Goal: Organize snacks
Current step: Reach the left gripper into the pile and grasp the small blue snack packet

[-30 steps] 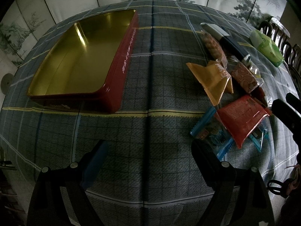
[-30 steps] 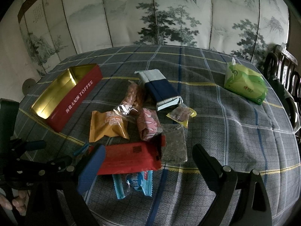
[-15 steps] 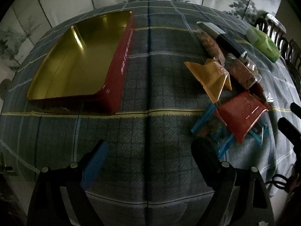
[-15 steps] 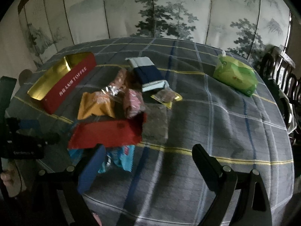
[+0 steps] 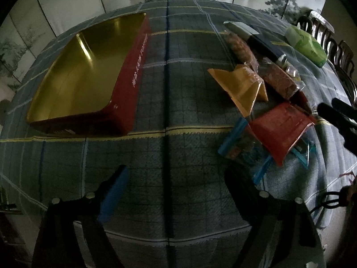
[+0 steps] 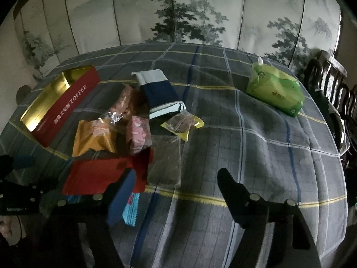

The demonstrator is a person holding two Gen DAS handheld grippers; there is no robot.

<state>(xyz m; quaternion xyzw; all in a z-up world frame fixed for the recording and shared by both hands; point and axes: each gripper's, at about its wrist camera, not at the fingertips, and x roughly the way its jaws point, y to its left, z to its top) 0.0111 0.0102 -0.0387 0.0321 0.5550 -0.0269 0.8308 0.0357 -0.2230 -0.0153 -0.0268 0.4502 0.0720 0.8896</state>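
Glossy gold-lined metal tin, matt woven plaid tablecloth, shiny crinkled plastic snack wrappers, glossy green tissue pack

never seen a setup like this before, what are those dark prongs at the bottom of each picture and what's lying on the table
The prongs are two-finger grippers, one in each of a person's hands, each with a camera looking along its fingers. One picture is from the left gripper, the other from the right gripper. Both have just been closing a little but are open and hold nothing. On the checked tablecloth lie an empty red toffee tin with a gold inside, a heap of snack packets including an orange one and a red one, and a green tissue pack.
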